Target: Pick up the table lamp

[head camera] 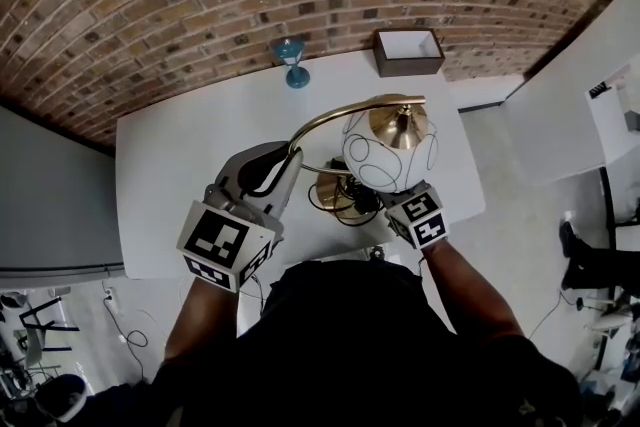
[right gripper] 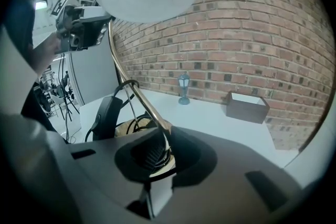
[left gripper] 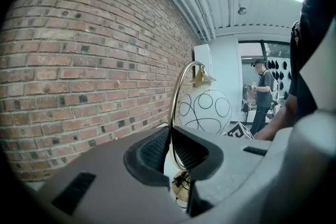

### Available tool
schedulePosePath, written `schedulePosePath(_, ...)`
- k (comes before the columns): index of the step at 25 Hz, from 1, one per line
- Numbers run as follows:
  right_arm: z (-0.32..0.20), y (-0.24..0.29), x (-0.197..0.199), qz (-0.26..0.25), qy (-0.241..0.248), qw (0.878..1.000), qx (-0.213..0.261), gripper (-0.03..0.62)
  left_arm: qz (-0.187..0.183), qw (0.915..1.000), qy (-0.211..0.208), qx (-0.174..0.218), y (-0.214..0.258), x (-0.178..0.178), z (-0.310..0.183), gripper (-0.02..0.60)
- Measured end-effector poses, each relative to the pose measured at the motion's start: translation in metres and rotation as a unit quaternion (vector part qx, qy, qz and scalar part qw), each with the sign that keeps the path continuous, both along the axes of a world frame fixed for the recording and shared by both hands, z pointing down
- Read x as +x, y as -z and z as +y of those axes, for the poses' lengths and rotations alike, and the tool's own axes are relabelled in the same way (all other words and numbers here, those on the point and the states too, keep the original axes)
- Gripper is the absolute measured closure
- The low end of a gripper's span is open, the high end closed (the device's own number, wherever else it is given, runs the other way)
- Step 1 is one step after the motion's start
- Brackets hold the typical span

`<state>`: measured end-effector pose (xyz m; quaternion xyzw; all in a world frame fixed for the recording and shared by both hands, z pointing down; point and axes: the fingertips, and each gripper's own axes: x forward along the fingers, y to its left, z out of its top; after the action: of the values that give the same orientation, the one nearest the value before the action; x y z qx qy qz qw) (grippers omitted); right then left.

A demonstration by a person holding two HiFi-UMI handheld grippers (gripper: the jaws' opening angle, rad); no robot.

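Both pairs of jaws are shut tight on the lamp (head camera: 390,150), so the grabbing part looks done. The left gripper (left gripper: 170,150) pinches the thin gold arm (left gripper: 175,107) partway up its curve. The right gripper (right gripper: 159,153) pinches that same gold arm lower down, close to the round base (right gripper: 123,128). The head view shows the left gripper (head camera: 285,165) and the right gripper (head camera: 392,200) close together over the near half of the desk (head camera: 180,175), with the lamp between them. The white shade (left gripper: 205,110) with black squiggles hangs from the top of the gold arm, high over the desk. I think the base is a little way up off the desk, because it sits so close under the jaws, but no view shows a clear gap under it, so I cannot be sure. What is left is small: bring the lamp up until the base is plainly clear of the desk, and keep it from tipping, since the big shade hangs out to one side. A small blue ornament (head camera: 291,61) and a brown box (head camera: 408,52) stand at the far edge of the desk, well away from the lamp.
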<state>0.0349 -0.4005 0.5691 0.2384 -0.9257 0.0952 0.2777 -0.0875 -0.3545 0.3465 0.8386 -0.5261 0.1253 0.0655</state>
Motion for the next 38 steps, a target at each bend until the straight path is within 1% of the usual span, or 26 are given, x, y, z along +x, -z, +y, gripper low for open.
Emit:
schedulePosePath(4, 0.009, 0.0, 0.003, -0.002, -0.004, 1.0, 0.001, 0.546, 0.007, 1.0, -0.002, -0.001, -0.001, 0.0, 0.009, 0.551)
schedulePosePath(10, 0.017, -0.004, 0.003, -0.005, -0.006, 1.0, -0.007, 0.546, 0.004, 0.9999, -0.01, -0.001, -0.002, 0.004, 0.014, 0.551)
schedulePosePath(14, 0.016, -0.005, 0.006, -0.006, -0.013, 1.0, -0.006, 0.546, 0.002, 0.9999, -0.014, 0.0, -0.001, 0.008, 0.015, 0.551)
schedulePosePath(24, 0.013, -0.002, 0.01, -0.006, -0.011, 1.0, 0.002, 0.546, 0.001, 0.9999, -0.015, 0.002, 0.0, 0.012, 0.016, 0.551)
schedulePosePath(38, 0.016, -0.007, 0.016, -0.003, -0.013, 1.0, -0.005, 0.546, -0.001, 0.9998, -0.019, 0.0, -0.003, 0.02, 0.018, 0.551)
